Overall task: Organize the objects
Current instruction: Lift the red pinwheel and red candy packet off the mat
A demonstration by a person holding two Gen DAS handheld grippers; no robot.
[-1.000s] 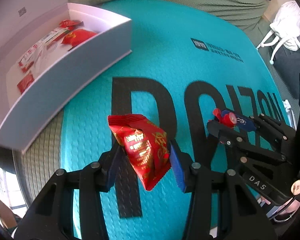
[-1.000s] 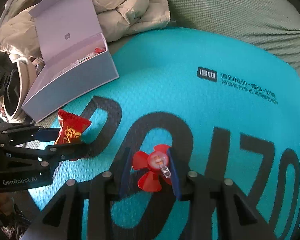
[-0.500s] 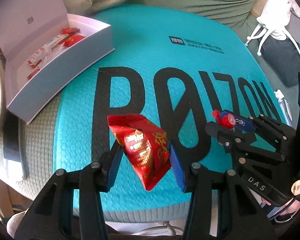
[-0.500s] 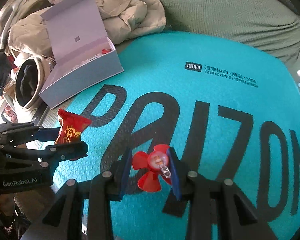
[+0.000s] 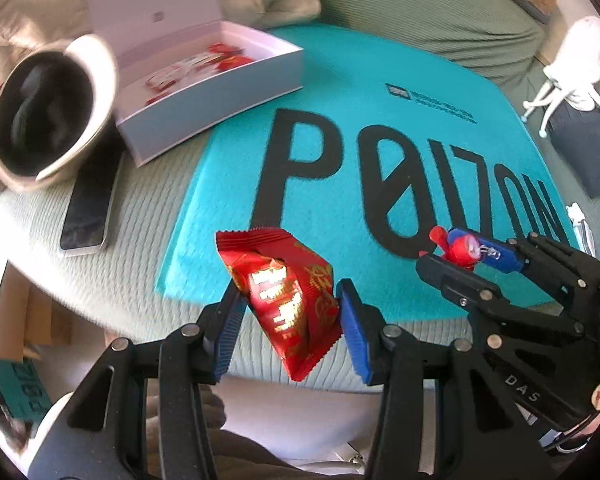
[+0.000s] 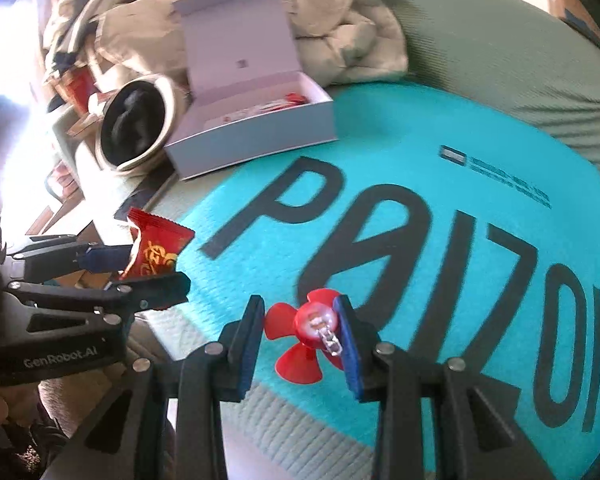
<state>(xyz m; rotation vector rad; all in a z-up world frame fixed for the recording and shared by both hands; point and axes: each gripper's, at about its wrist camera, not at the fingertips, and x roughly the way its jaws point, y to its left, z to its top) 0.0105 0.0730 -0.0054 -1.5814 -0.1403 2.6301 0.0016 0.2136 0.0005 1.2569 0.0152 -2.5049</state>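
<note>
My left gripper (image 5: 290, 320) is shut on a red foil snack packet (image 5: 288, 296) with gold print, held in the air over the near edge of the teal mat (image 5: 340, 112). My right gripper (image 6: 300, 330) is shut on a small red toy fan (image 6: 306, 334) with a red hub and clear bulb. From the side, the left wrist view shows the right gripper (image 5: 470, 258) with the fan (image 5: 460, 248). The left gripper (image 6: 140, 264) and its packet (image 6: 156, 248) appear at the left of the right wrist view. An open white box (image 5: 204, 92) (image 6: 256, 132) holding red packets stands far left on the bed.
A beige bowl-shaped thing with a dark inside (image 5: 40, 112) lies left of the box, and a phone (image 5: 88, 208) lies flat beside it. A beige padded jacket (image 6: 340, 28) is heaped behind the box. A white stand (image 5: 560, 80) is at the far right.
Both grippers have pulled back and risen from the mat with their loads still held. The box now looks smaller and farther, and the bowl-shaped thing, phone and bed edge have come into view.
</note>
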